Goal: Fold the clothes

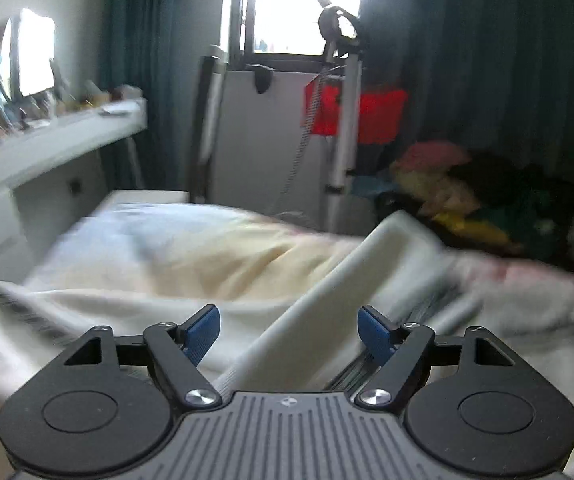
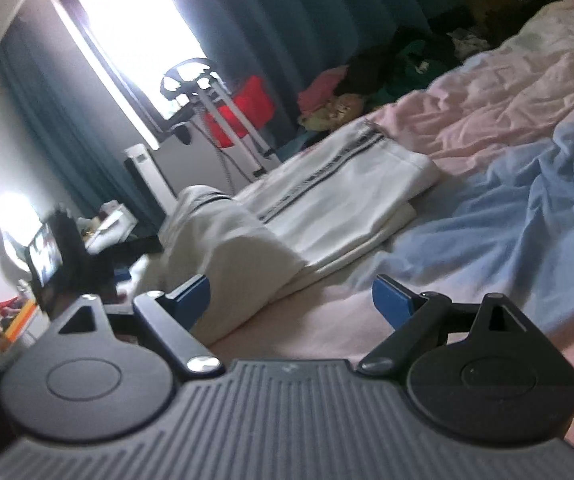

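Left gripper (image 1: 289, 330) is hovering with its jaws spread apart, nothing pinched, a raised fold of the white garment (image 1: 327, 300) lying between and beyond its blue pads (image 1: 203, 334). Right gripper (image 2: 291, 300) is also standing spread and empty, the garment (image 2: 327, 204) lying ahead to its left on the bedspread (image 2: 527, 200). Only the right wrist view is showing the garment's dark stripes (image 2: 319, 176) sharply; the left view is blurring them.

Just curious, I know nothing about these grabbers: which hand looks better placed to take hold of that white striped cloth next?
Probably the left. The left gripper has a raised fold of the white striped garment between its open fingers; the right gripper is open with only the fold's edge by one finger.
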